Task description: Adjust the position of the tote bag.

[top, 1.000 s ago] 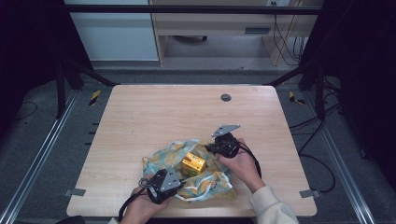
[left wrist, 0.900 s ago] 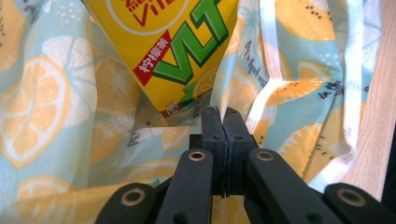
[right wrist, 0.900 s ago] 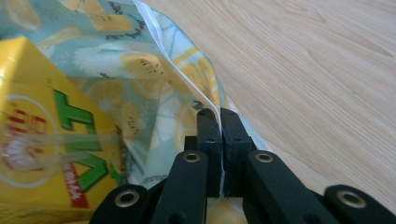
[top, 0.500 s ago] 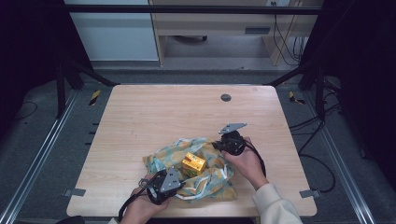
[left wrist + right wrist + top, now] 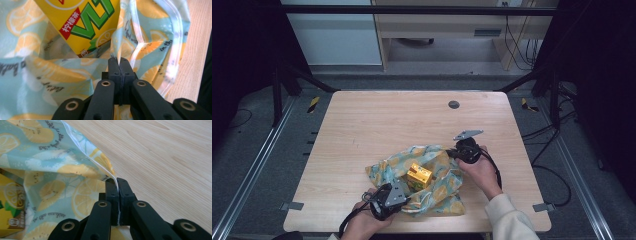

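bag: glossy printed plastic | carton: glossy card | table: matt wood

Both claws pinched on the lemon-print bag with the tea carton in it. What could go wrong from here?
1. The right claw grips only a thin edge of the lemon-print bag; a harder pull could slip it free or tear the film.
2. The left claw is shut on a fold right beside the lemon tea carton; lifting might tip the carton out of the mouth.
3. The bag lies near the front edge of the table, so the carton could possibly slide off.
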`<state>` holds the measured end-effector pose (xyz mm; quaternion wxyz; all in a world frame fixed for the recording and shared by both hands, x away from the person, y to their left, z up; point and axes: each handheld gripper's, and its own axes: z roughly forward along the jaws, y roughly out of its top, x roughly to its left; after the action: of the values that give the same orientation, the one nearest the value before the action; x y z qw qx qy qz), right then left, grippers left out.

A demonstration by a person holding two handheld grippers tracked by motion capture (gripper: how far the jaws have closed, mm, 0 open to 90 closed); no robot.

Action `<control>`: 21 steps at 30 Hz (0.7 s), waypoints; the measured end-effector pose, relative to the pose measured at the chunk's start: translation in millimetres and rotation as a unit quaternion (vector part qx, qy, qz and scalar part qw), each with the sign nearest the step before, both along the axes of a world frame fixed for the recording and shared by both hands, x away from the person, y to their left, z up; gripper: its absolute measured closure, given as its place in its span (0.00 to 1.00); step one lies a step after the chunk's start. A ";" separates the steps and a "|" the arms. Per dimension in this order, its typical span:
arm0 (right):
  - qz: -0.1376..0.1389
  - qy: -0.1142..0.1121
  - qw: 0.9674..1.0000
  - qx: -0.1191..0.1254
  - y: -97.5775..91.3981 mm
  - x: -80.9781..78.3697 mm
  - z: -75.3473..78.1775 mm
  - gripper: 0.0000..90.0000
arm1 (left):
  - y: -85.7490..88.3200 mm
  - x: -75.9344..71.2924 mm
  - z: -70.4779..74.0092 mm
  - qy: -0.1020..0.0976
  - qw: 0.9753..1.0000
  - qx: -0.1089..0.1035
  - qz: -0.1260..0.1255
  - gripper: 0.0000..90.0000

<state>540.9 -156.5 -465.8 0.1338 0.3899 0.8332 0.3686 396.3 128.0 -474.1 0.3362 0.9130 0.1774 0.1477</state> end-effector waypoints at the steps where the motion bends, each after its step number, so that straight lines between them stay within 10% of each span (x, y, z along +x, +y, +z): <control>1: -0.002 -0.001 1.000 0.000 -2.7 1.4 -0.8 0.98 | -0.4 -0.4 -0.2 0.001 1.000 0.001 0.000 1.00; 21: -0.056 0.012 0.998 -0.018 -25.0 15.1 -12.8 0.99 | -4.0 -9.0 -5.2 0.015 1.000 0.021 -0.012 1.00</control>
<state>556.1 -181.5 -478.6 0.1512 0.4380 0.8181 0.3404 387.2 124.0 -479.3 0.3157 0.9241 0.1683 0.1342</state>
